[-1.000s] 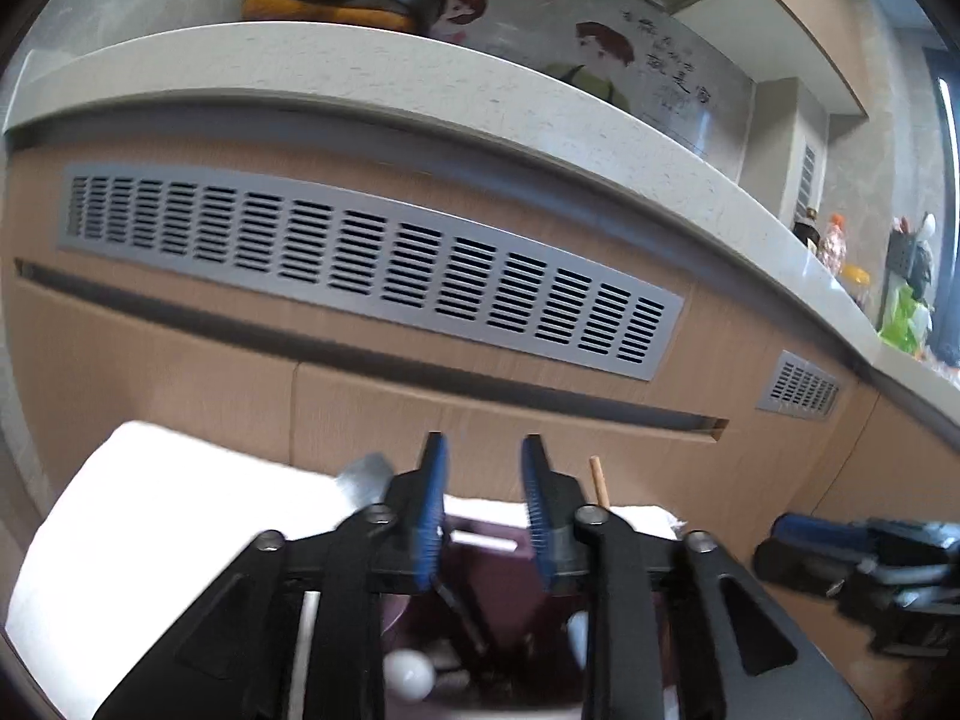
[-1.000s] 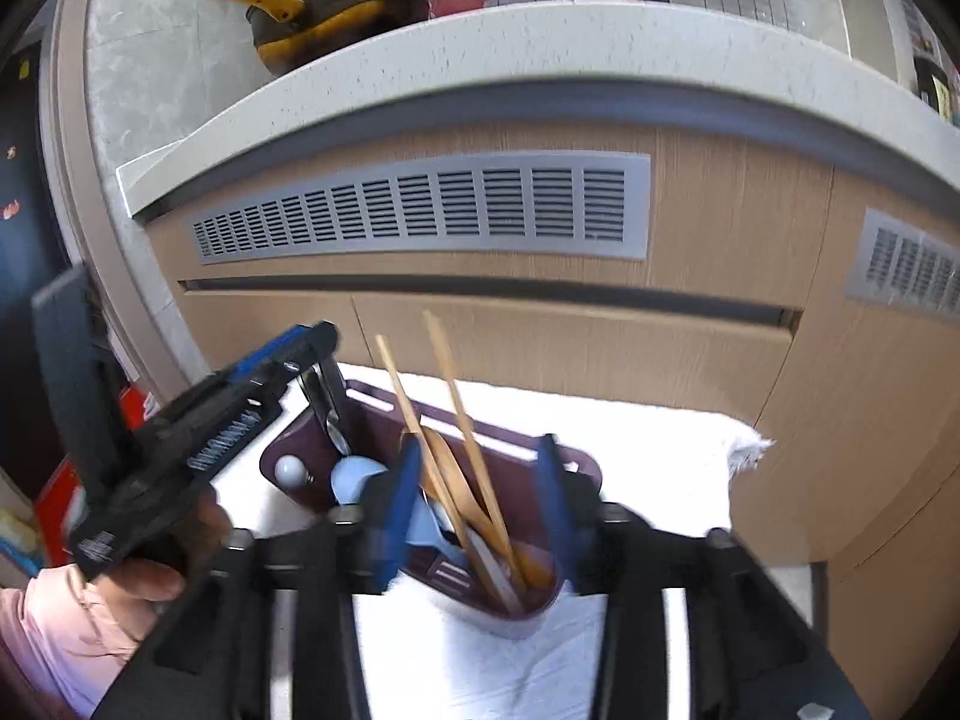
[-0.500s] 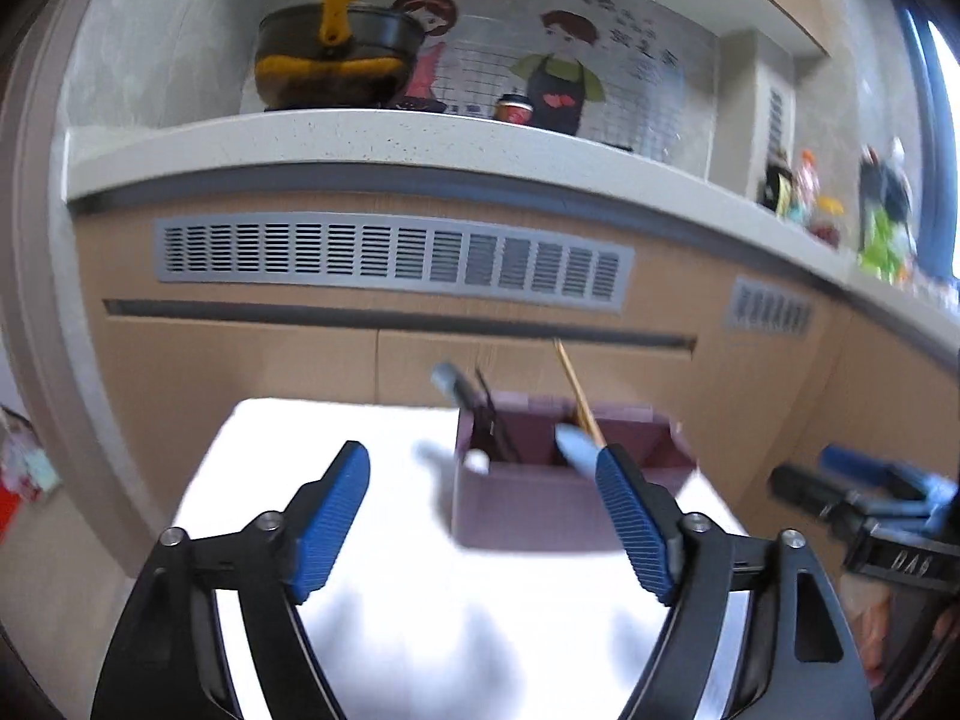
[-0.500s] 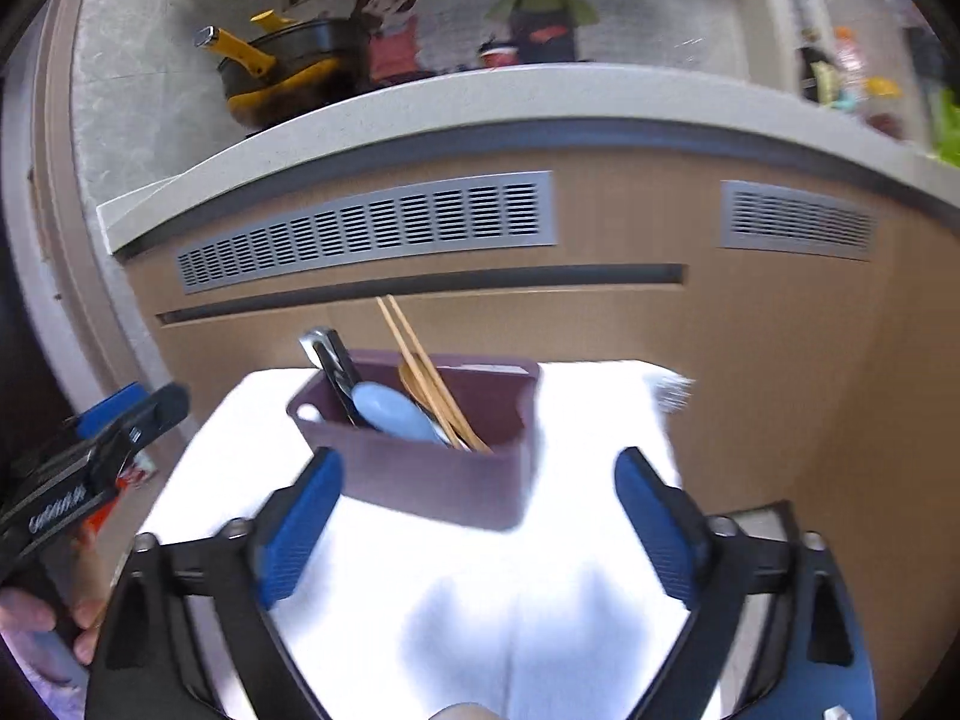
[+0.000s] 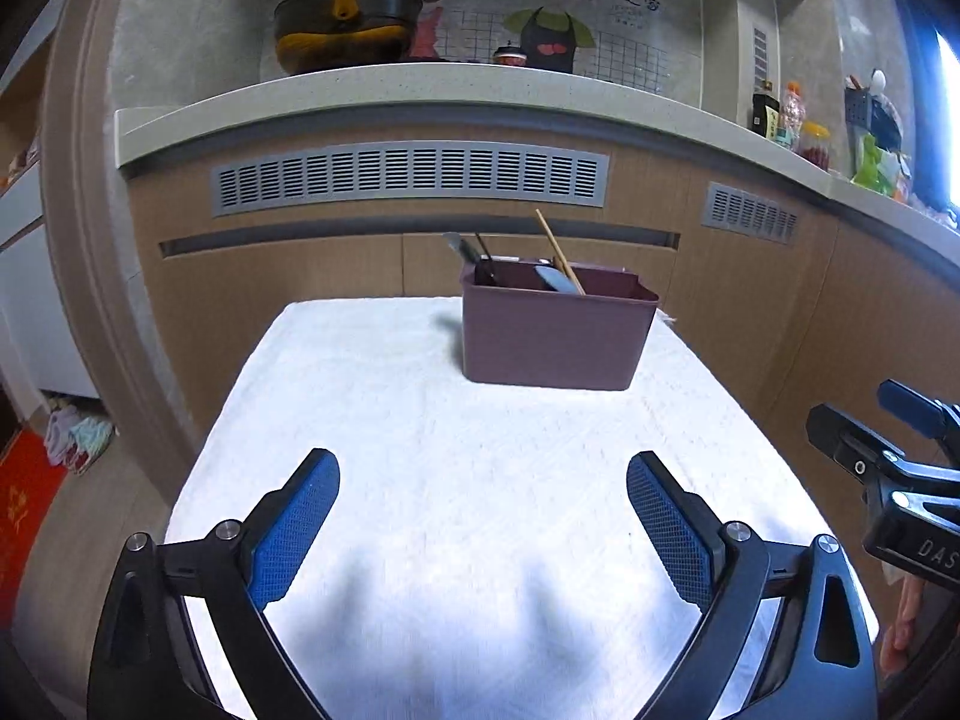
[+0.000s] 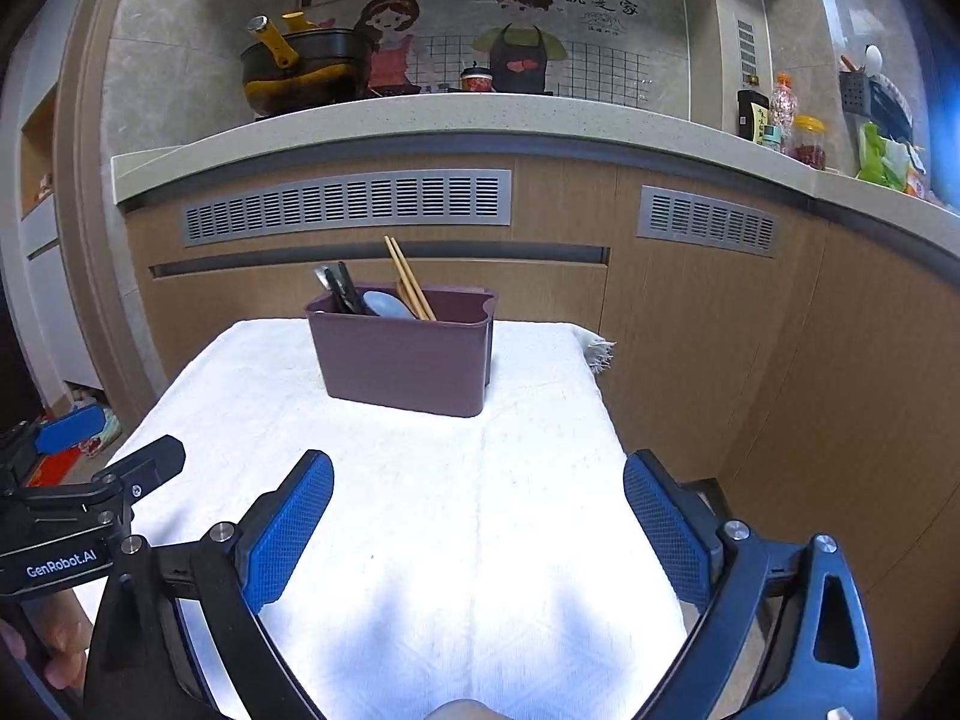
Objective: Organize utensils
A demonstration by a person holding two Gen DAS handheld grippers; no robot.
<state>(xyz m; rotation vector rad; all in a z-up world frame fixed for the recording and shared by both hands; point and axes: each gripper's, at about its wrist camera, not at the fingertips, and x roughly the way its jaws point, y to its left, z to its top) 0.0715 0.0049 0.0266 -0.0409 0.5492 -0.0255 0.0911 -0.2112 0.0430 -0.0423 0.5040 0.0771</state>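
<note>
A maroon utensil holder (image 5: 555,336) stands at the far end of a white towel-covered table (image 5: 420,480); it also shows in the right wrist view (image 6: 408,354). Wooden chopsticks (image 6: 409,287), a pale blue spoon (image 6: 384,303) and dark-handled utensils (image 6: 342,291) stand inside it. My left gripper (image 5: 483,516) is open and empty over the near part of the towel. My right gripper (image 6: 477,516) is open and empty, also well short of the holder. Each gripper shows at the edge of the other's view.
A wooden cabinet front with grey vents (image 5: 408,177) rises right behind the table under a pale countertop (image 5: 420,90). A black-and-yellow pan (image 5: 345,30) sits on it, jars and bottles (image 5: 798,126) at the right. The towel's right edge (image 6: 594,354) overhangs the table.
Both grippers have opened wide and pulled back from the holder toward the near end of the table. The holder with its utensils now stands alone at the far end.
</note>
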